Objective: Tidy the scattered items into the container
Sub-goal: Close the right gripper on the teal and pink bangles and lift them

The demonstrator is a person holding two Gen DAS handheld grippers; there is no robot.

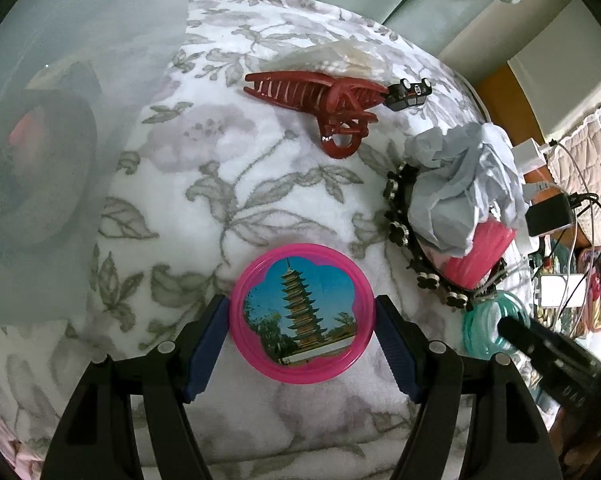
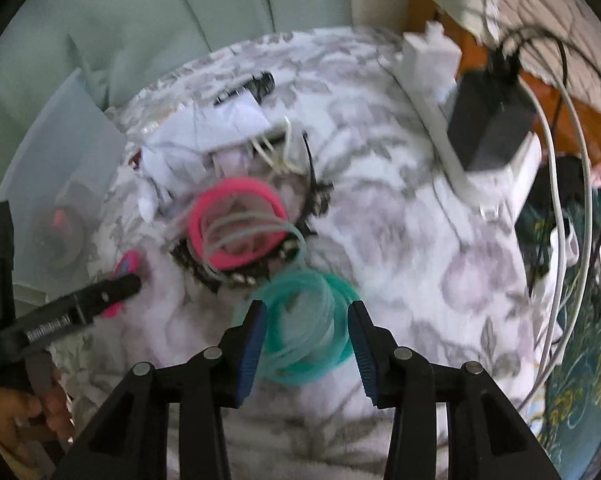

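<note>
Mirror [image 1: 302, 314], round, pink-rimmed, with a pagoda picture on its face, lies flat on the floral blanket [image 1: 204, 184] between the blue pads of the left gripper [image 1: 302, 344]; the pads sit right at its rim on either side, but whether they press on it cannot be told. Past it, up the blanket, a dark red claw clip [image 1: 320, 102] lies on its side, with a small black clip [image 1: 410, 92] touching its right end and a clear packet [image 1: 340, 58] just behind. To the right a black headband [image 1: 398, 216] studded with flowers curls round a heap of crumpled pale paper [image 1: 468, 184] and a pink coil [image 1: 480, 256]. At far left stands the frosted container [image 1: 60, 160], a dark round thing with a pink spot showing dimly through its wall. In the right wrist view, which is blurred, the right gripper [image 2: 306, 338] stands spread around a bundle of teal bands [image 2: 306, 328] lying on the blanket; the pads flank the bundle and do not visibly squeeze it. Just beyond the bands lie the pink coil, headband and paper, touching one another. A power strip [image 2: 472, 156] carrying a black adapter [image 2: 488, 120], with cables [image 2: 556, 216] trailing off it, sits at the blanket's right edge
</note>
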